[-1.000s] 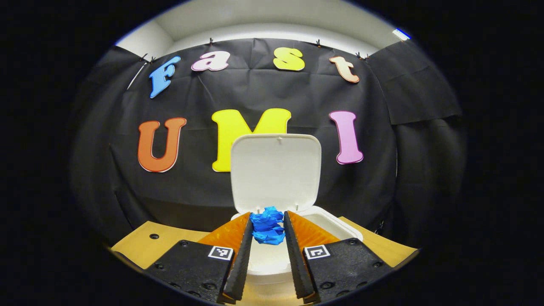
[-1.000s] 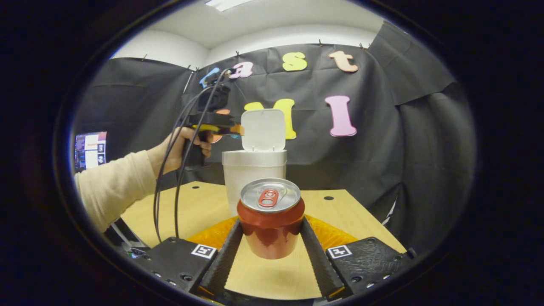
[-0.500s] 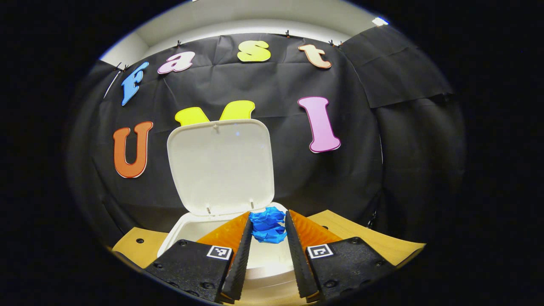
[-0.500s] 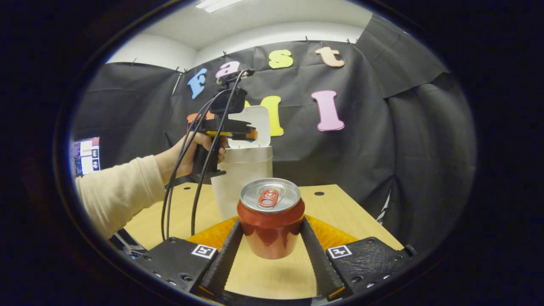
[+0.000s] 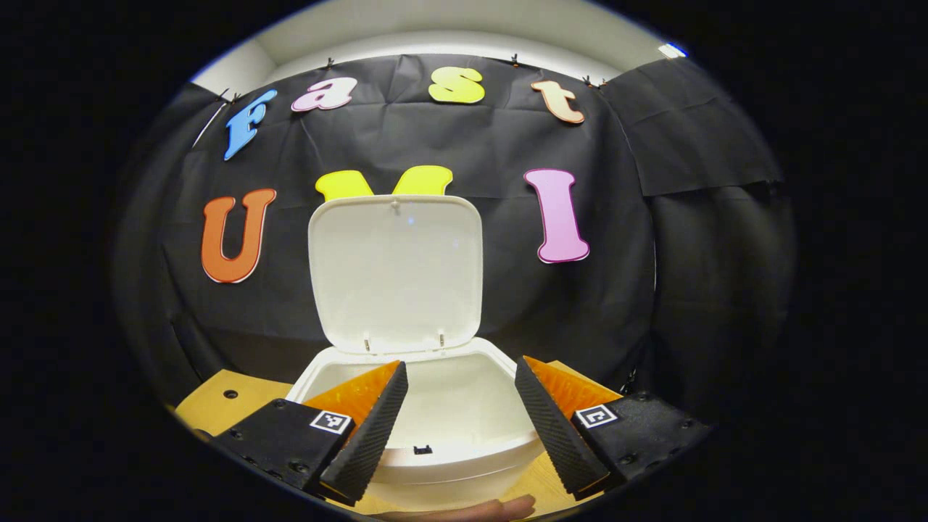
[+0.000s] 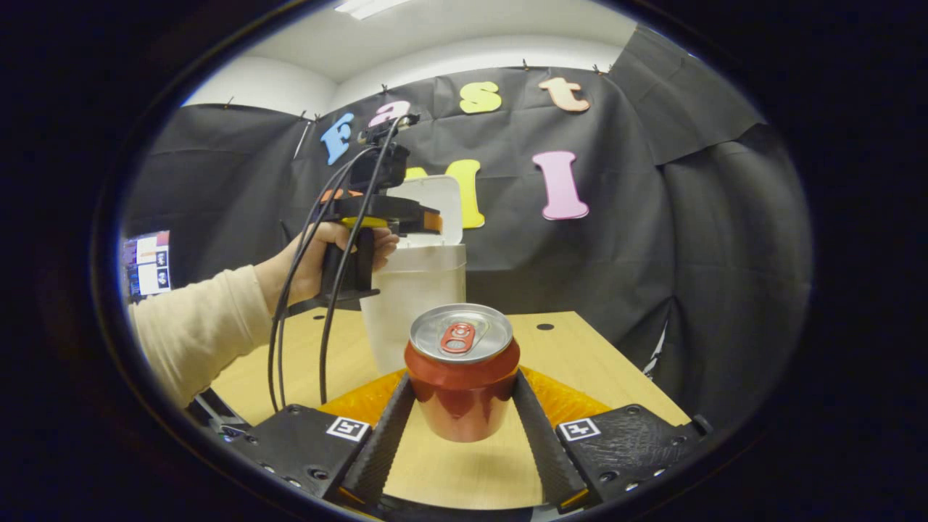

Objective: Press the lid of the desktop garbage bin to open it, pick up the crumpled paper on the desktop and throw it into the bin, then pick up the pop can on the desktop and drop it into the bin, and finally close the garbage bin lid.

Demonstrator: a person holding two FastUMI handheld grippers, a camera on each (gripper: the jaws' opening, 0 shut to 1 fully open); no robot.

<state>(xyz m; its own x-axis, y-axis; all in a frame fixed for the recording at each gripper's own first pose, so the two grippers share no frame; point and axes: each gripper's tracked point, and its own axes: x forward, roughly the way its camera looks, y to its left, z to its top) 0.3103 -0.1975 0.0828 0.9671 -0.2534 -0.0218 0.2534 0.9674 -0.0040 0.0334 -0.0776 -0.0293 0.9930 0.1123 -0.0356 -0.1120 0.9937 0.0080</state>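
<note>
A: Where's my left tool [image 5: 461, 417] at the moment?

B: I have it over the white bin [image 5: 464, 453], fingers [image 5: 366, 435] spread wide with nothing between them. Looking along them in the left gripper view, I see straight down into the bin's open mouth. The lid [image 5: 396, 272] stands upright behind the opening, hinged at the far edge.

A: And the crumpled paper?

B: I can't make it out from here; the part of the bin's inside that I can see is plain white. At the bottom edge of that view there's a bit of a finger or hand [image 5: 500, 507], too cropped for me to say more.

A: What about the right tool [image 6: 462, 424]?

B: In the right gripper view its two fingers [image 6: 380, 442] sit on either side of the red pop can [image 6: 462, 373], pressed against its sides. The can is upright, silver top and red tab facing up, and the wooden worktop [image 6: 573, 362] shows beneath it. Whether the can's base touches the worktop or is just above it, I can't tell.

A: How do the two sides stand to each other?

B: From the right gripper view the bin is behind the can and a little left. The left tool is held over its rim by a hand [image 6: 319, 257] in a cream sleeve [image 6: 196, 326], with black cables [image 6: 297, 312] hanging from it down toward the worktop
</note>
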